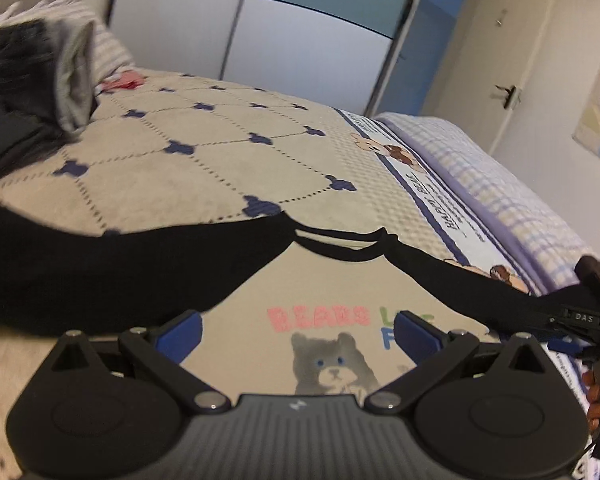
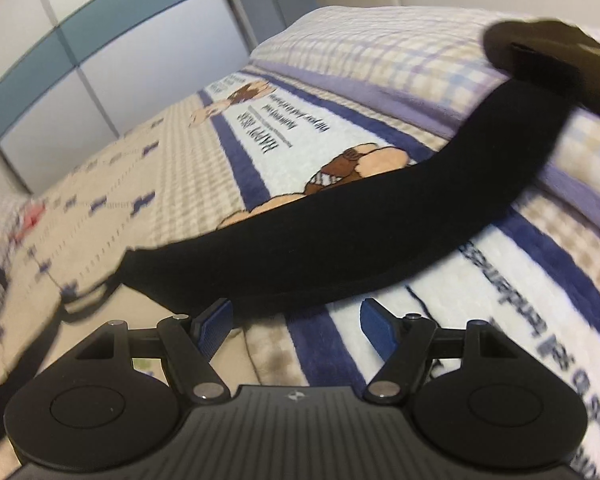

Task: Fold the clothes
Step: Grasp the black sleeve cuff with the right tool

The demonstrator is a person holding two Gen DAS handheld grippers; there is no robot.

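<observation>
A shirt with a beige body (image 1: 340, 280), black sleeves and a grey bear print (image 1: 332, 364) lies flat on the bed. My left gripper (image 1: 298, 332) hovers open over its chest, with only the print showing between the blue pads (image 1: 184, 332). One black sleeve (image 1: 100, 264) stretches left and the other (image 1: 460, 284) right. In the right wrist view that right sleeve (image 2: 360, 232) runs diagonally up towards the pillow. My right gripper (image 2: 296, 322) stands open just below its edge, with nothing between its fingers. A dark blurred shape (image 2: 560, 48) sits at the sleeve's far end.
The bed carries a beige blanket with blue crosses (image 1: 204, 152) and a cartoon-printed border (image 2: 284, 136). A checked pillow (image 1: 480, 168) lies at the right. Grey and black clothes (image 1: 60, 76) are piled at the far left. A wardrobe (image 1: 260, 32) stands behind the bed.
</observation>
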